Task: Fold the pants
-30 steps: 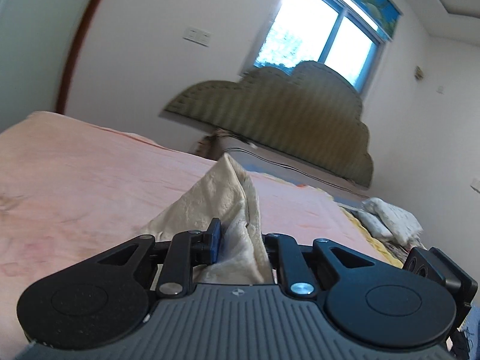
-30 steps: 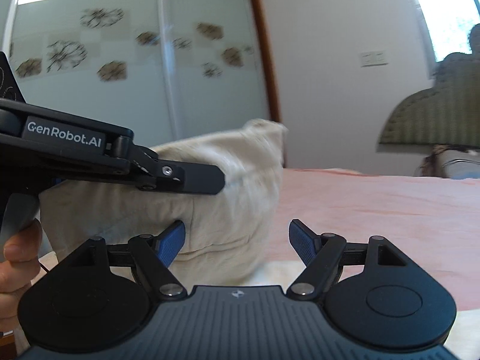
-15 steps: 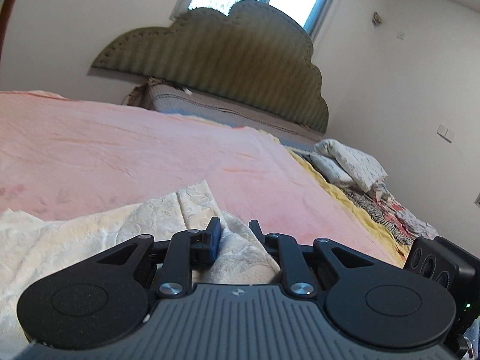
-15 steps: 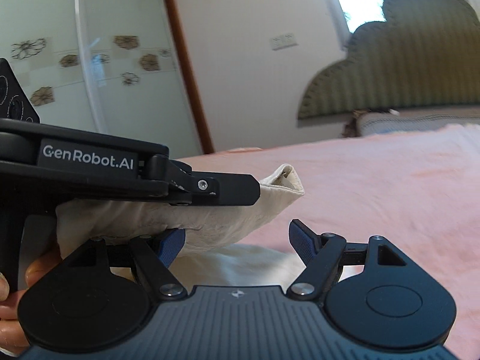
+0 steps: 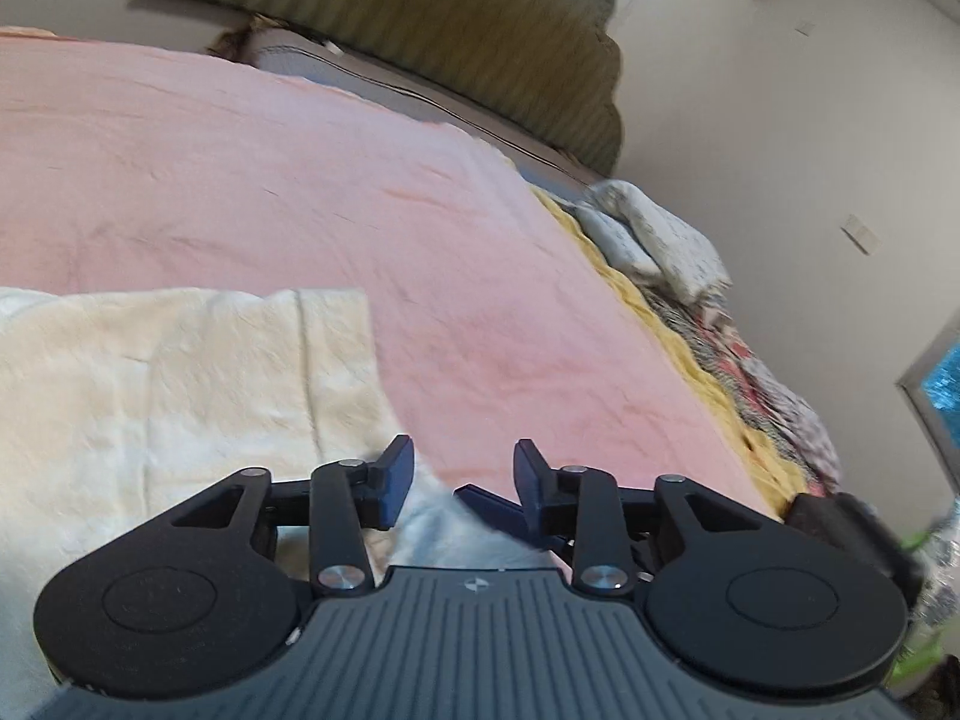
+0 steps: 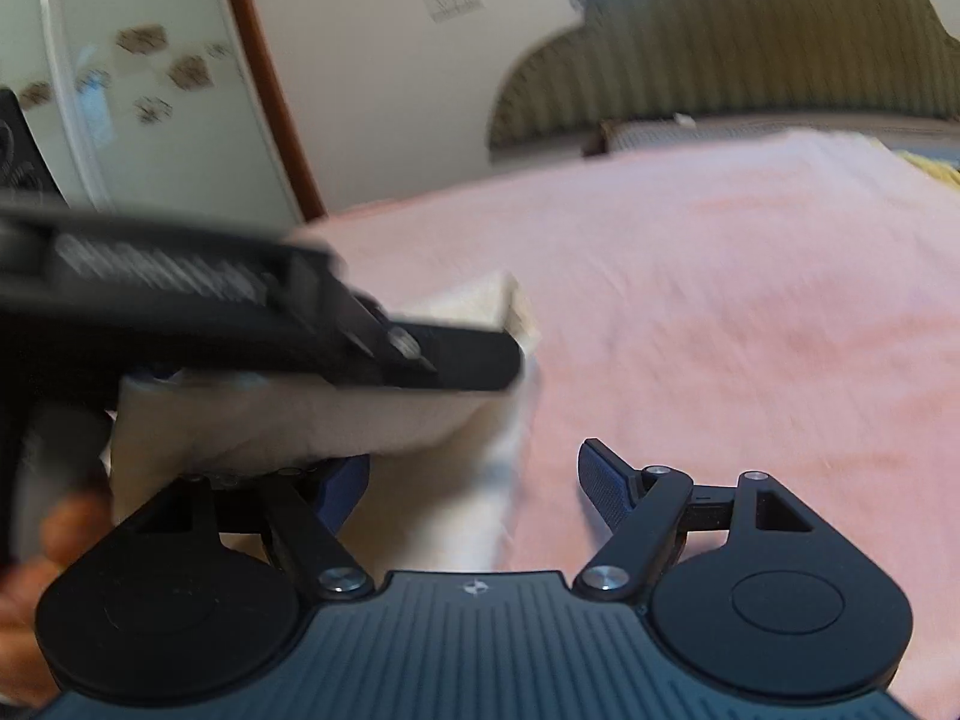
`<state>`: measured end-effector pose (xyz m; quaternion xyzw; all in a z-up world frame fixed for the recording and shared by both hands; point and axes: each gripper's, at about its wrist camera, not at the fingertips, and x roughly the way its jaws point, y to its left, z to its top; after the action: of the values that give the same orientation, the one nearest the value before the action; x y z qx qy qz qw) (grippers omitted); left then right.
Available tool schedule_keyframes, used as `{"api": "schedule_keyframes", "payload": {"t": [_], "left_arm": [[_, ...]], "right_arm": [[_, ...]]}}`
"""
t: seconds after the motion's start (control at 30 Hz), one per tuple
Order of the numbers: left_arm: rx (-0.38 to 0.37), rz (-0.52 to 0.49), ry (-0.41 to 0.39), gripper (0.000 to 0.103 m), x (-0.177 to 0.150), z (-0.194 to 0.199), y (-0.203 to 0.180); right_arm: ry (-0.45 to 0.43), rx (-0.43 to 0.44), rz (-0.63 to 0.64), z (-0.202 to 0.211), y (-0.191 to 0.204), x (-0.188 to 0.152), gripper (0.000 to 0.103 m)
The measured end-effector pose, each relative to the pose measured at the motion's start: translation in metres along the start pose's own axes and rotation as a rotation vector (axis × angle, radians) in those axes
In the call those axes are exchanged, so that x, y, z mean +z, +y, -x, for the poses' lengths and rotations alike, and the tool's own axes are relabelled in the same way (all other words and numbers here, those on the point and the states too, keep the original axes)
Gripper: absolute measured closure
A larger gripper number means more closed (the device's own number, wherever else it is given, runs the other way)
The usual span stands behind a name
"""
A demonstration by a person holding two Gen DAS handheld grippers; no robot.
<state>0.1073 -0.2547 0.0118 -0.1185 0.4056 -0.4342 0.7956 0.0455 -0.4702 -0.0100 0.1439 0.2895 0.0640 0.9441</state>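
Looking along the left gripper point(image 5: 463, 483) from its own wrist camera, the jaws stand partly apart, having just been opening. A bit of the cream pants point(image 5: 180, 384) lies low between them, but the pads do not appear to press on it. The garment rests flat on the pink bedsheet point(image 5: 300, 180), its folded edge running up to a square corner ahead of the fingers. A padded headboard point(image 5: 420, 18) and a heap of patterned bedding point(image 5: 660, 240) sit beyond.

From the right wrist camera, the right gripper point(image 6: 474, 483) is spread wide with nothing clamped; its left pad is tucked just under a doubled layer of the pants point(image 6: 300, 420), its right pad is over bare sheet. The left gripper crosses this view as a blurred black bar above that layer, and a hand point(image 6: 54, 546) shows at the lower left.

The step in hand looks like laying down a fold and letting go. To do it well, I would let the cloth settle fully before drawing the fingers back low and straight, so no pad snags the top layer and drags the edges out of line.
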Motion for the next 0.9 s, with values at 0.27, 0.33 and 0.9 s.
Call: {"api": "schedule_keyframes", "payload": {"t": [0.27,0.33,0.9], "left_arm": [[0.039,-0.149,-0.140,0.013,0.016,0.071,-0.006],[0.154,-0.195,-0.190,0.007,0.018,0.094,0.003],[0.603,-0.501,-0.144,0.008,-0.080,0.135,0.069]], "right_arm": [[-0.042,-0.220,-0.089,0.048,-0.034,-0.010,0.026],[-0.113,-0.226,-0.132,0.063,-0.035,-0.004,0.026],[0.085,-0.089,0.302,0.016,0.093,-0.019,0.026]]}}
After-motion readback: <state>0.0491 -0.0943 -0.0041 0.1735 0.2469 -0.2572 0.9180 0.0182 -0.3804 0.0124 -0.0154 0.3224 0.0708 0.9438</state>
